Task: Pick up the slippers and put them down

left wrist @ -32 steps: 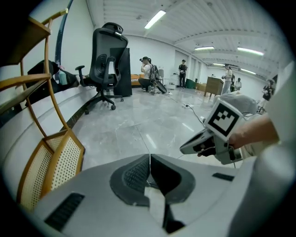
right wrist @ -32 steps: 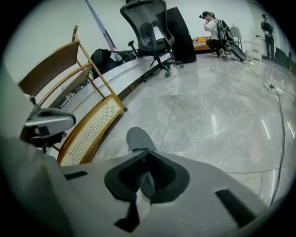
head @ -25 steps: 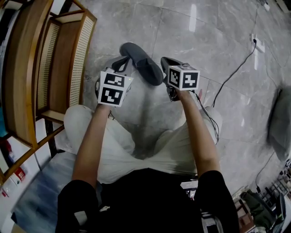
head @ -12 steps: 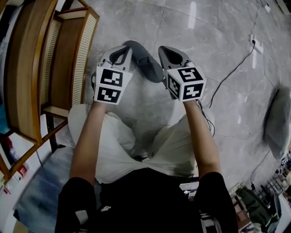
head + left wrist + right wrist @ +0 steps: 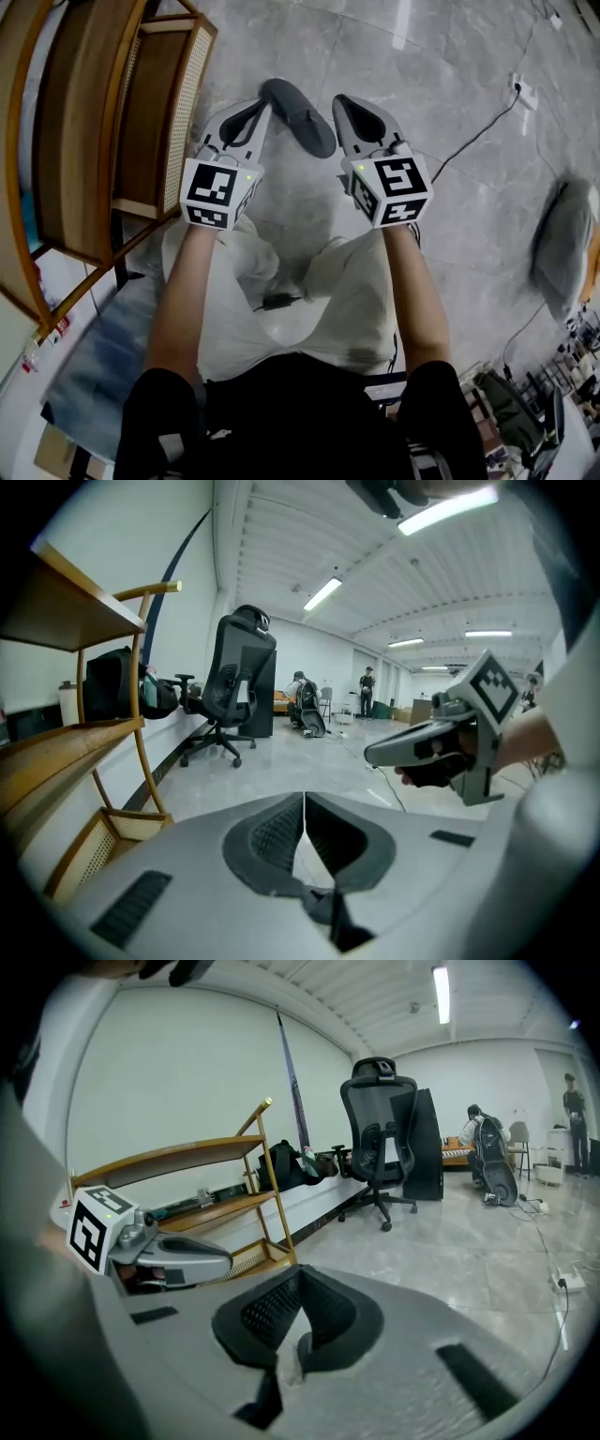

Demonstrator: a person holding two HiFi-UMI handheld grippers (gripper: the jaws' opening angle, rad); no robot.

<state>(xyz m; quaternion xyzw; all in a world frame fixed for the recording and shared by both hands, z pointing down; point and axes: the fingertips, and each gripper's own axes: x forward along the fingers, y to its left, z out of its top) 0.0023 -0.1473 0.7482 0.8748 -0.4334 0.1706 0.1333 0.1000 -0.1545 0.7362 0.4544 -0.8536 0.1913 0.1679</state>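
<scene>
While the person sits with both bare forearms stretched forward over pale trousers, the head view takes in the grey marble floor (image 5: 469, 56) and a wooden shelf rack (image 5: 94, 122) with cane panels at the left. The left forearm (image 5: 183, 291) and right forearm (image 5: 412, 291) run almost parallel, and the 2 grippers are held side by side above the knees, tipped slightly downward. The left gripper (image 5: 251, 114) has its jaws pressed together with nothing between them, and the right gripper (image 5: 352, 111) is likewise closed and empty. Only the head view shows the task's thing: 1 dark grey slipper (image 5: 298, 117) lies on the floor, appearing between the 2 gripper tips, and neither one grips it. Only the gripper views show the room: a black office chair (image 5: 380, 1138), ceiling strip lights, people far off, and each gripper seen from the other's side. A thin black cable (image 5: 478, 136) crosses the floor at the right.
</scene>
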